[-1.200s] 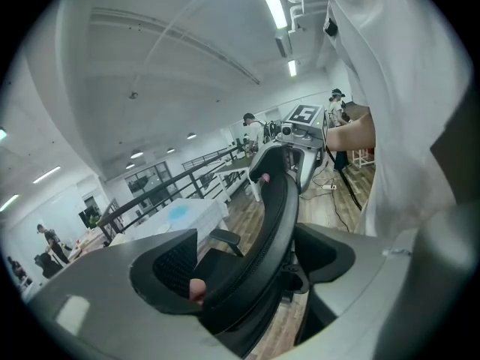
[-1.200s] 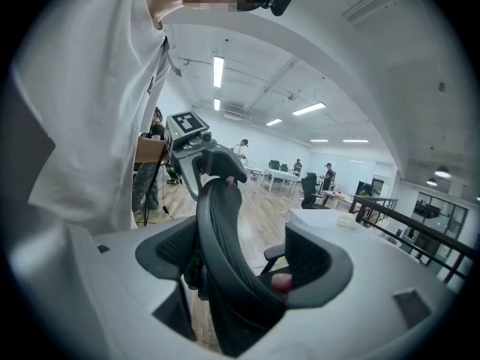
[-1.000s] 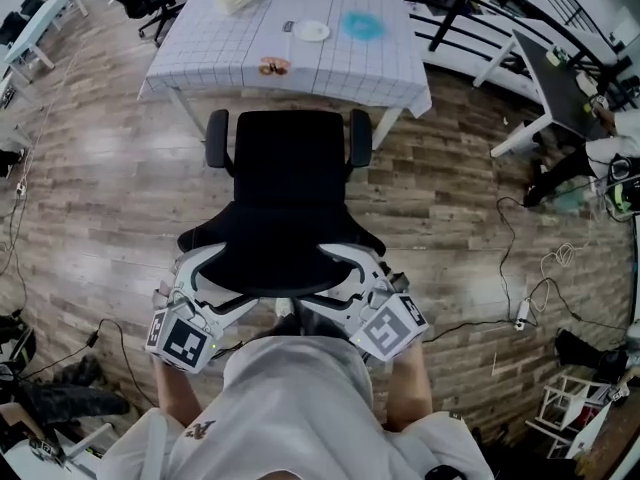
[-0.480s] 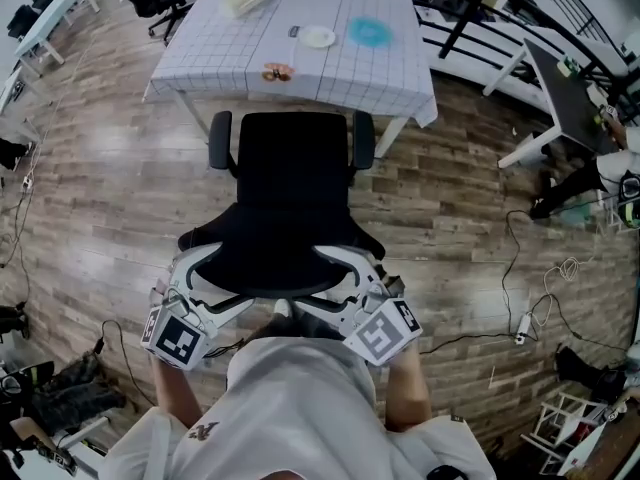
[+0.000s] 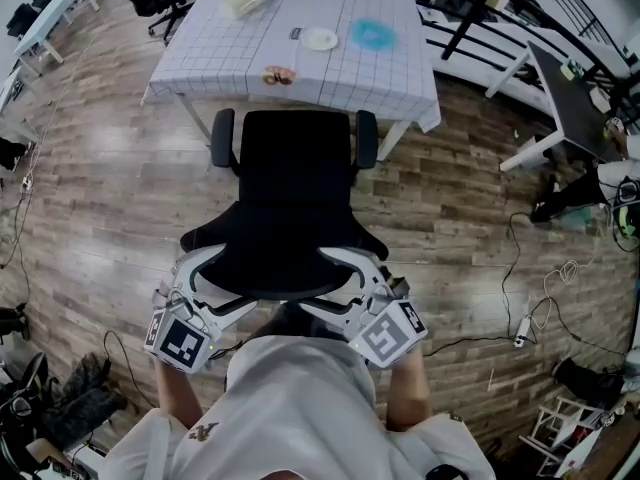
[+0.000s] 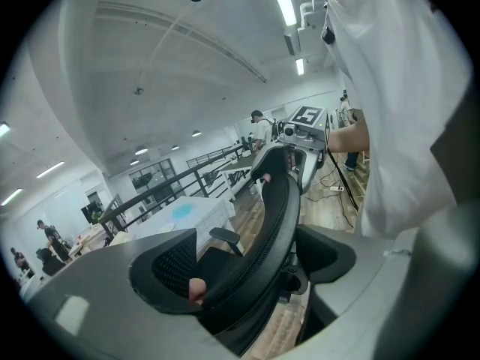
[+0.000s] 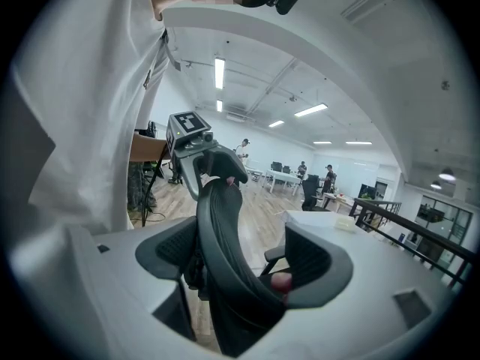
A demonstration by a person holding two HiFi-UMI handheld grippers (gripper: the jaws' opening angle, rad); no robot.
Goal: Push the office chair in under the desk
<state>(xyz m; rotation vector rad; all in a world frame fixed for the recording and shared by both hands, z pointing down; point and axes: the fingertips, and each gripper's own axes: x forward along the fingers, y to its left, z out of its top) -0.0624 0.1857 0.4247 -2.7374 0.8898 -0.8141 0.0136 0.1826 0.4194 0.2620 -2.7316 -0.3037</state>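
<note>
A wood-plank floor (image 5: 110,198) runs through a large open room with ceiling strip lights, loose cables (image 5: 520,268) to the right and other furniture round the edges. At the far side stands the table (image 5: 215,63), draped in a white gridded cloth that carries a white plate (image 5: 319,38) and a blue round patch (image 5: 371,34).

The black office chair (image 5: 290,193) stands on the floor just before the table, facing it. Its seat front lies at the cloth's near edge and the seat is not yet underneath.

The person stands behind the chair. The left hand-held gripper (image 5: 235,278) and the right hand-held gripper (image 5: 318,280) both sit at the backrest's top edge. Each has its jaws spread wide, astride the backrest, with gaps showing beside it.
</note>
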